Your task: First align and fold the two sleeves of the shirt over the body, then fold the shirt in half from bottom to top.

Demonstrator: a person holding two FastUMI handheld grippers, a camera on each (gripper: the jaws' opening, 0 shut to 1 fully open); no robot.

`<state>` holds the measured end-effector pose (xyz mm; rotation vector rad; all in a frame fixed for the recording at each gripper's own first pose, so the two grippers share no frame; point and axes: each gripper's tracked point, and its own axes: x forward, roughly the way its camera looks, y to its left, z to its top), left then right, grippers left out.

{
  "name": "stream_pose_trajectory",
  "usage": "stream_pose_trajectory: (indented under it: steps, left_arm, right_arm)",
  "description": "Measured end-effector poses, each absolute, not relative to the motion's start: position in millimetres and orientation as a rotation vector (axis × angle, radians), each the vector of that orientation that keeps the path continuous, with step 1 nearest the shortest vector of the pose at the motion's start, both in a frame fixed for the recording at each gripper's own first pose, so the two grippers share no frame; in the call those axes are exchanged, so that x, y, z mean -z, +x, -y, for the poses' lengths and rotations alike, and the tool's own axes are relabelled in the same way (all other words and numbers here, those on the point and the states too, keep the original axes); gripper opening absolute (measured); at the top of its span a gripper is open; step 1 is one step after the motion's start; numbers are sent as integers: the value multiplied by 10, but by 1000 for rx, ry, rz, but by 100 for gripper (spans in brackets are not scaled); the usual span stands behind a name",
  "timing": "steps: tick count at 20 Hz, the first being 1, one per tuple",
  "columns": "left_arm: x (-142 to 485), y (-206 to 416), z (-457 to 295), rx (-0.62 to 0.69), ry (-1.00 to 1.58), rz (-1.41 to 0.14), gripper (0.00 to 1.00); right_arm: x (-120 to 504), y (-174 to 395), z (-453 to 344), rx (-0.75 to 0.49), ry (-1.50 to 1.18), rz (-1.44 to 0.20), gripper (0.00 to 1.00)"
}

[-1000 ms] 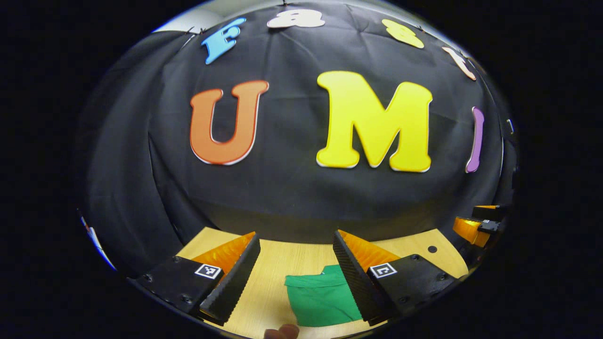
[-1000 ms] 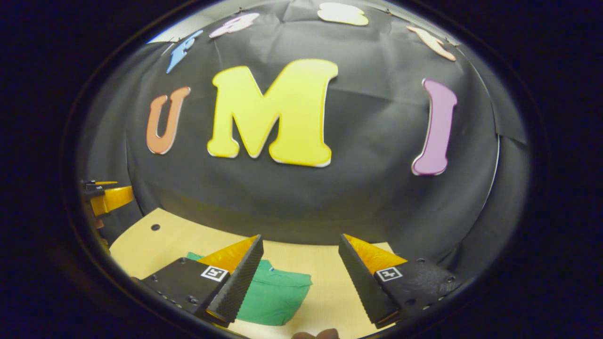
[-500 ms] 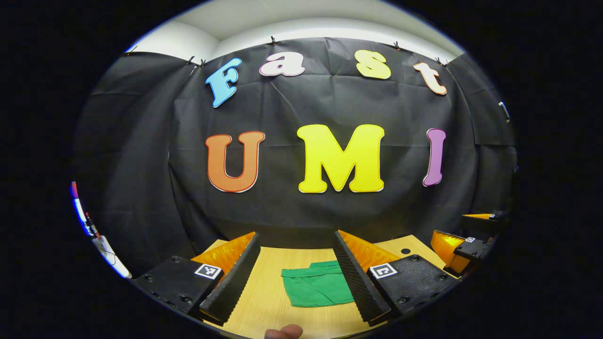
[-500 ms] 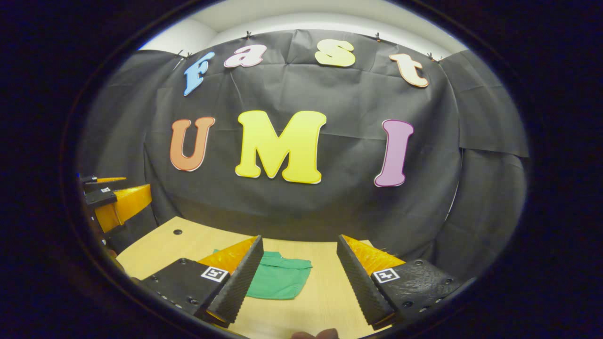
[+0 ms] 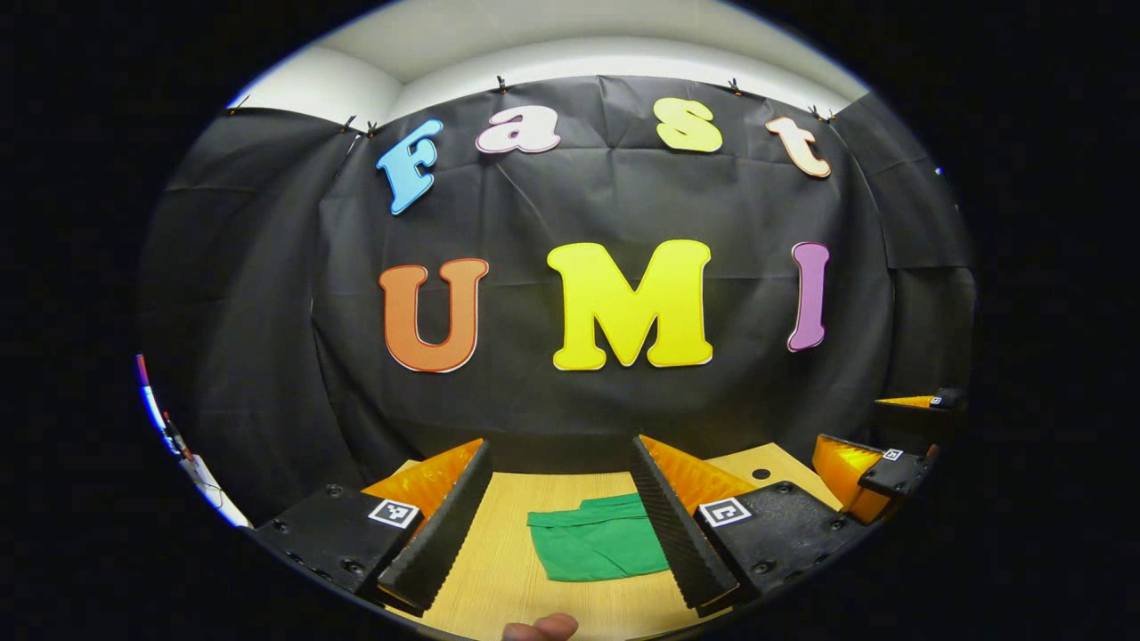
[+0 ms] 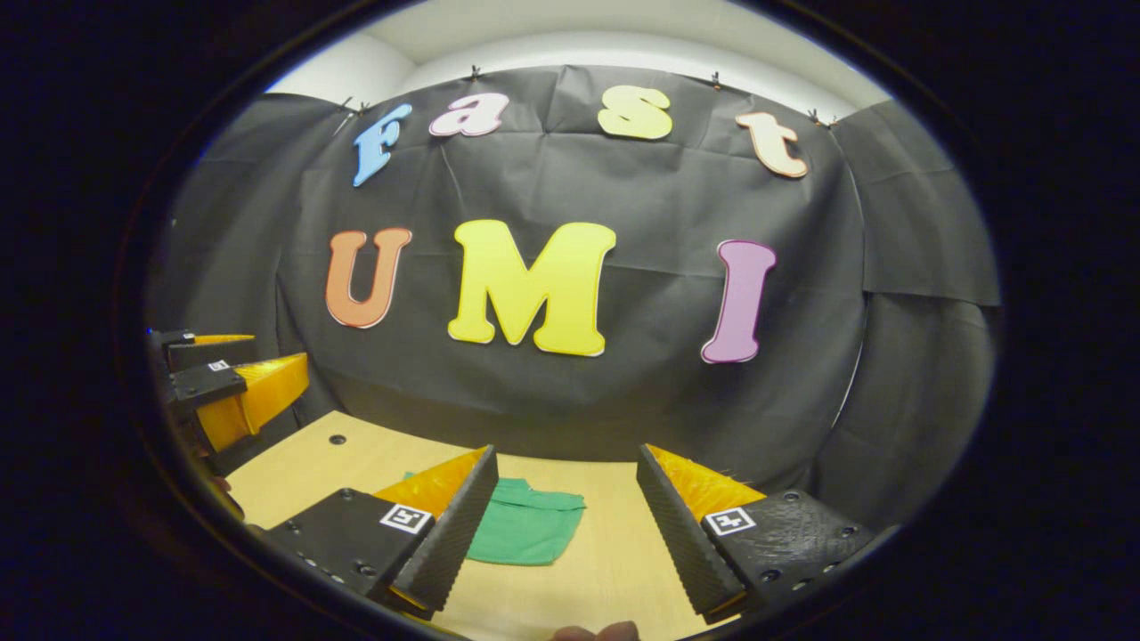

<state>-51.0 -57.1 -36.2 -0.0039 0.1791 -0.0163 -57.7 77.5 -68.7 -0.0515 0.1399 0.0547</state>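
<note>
1 folded green shirt (image 5: pixel 597 547) on table (image 5: pixel 517 579); 2 tongs, left tongs (image 5: pixel 559 463) and right tongs (image 6: pixel 566 467), spread, empty.

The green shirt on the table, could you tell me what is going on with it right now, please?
A person holds a two-finger gripper in each hand. The green shirt lies on the wooden table as a compact folded bundle, so the folding looks done. The left gripper and the right gripper are both open, raised above the table and apart from the shirt, holding nothing.
</note>
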Motion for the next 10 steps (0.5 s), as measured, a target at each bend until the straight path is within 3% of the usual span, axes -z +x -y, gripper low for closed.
stream_pose_trajectory:
  steps: [10]
  left_arm:
    - [357, -411, 584, 9, 22, -172, 98]
  right_arm:
    - [659, -471, -790, -61, -38, -128, 98]
